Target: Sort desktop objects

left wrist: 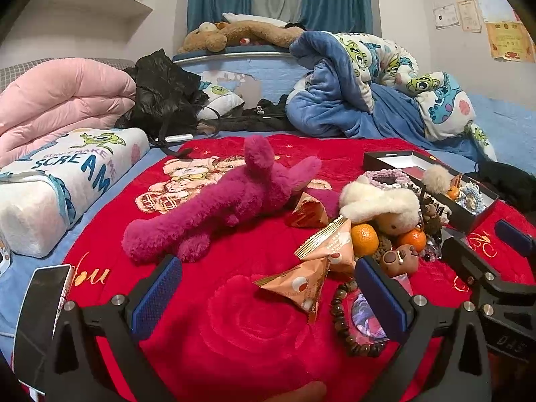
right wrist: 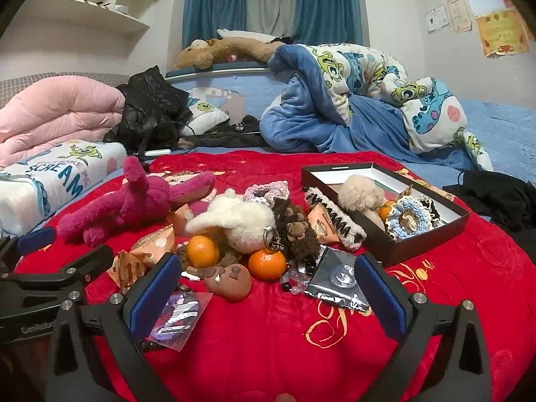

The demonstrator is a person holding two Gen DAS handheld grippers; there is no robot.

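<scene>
A pile of small items lies on the red blanket (left wrist: 234, 318): a magenta plush (left wrist: 221, 201), orange snack packets (left wrist: 298, 288), two mandarins (right wrist: 268, 263), a white plush (right wrist: 238, 221), a brown squishy face (right wrist: 229, 281), a bead bracelet (left wrist: 345, 325) and a card sleeve (right wrist: 176, 315). A black box (right wrist: 432, 238) holds crocheted scrunchies and a beige pompom (right wrist: 360, 191). My left gripper (left wrist: 268, 298) stands open low over the blanket, a snack packet between its fingers but not touched. My right gripper (right wrist: 268, 298) is open too, just in front of the mandarins and the brown face.
A foil packet (right wrist: 338, 281) lies by the box. Pink quilt (left wrist: 60, 100), printed pillow (left wrist: 60, 181), black bag (left wrist: 164, 90) and blue duvet (left wrist: 368, 90) ring the blanket. A phone (left wrist: 40, 305) lies at the left edge. Dark clothing (right wrist: 499, 197) sits right.
</scene>
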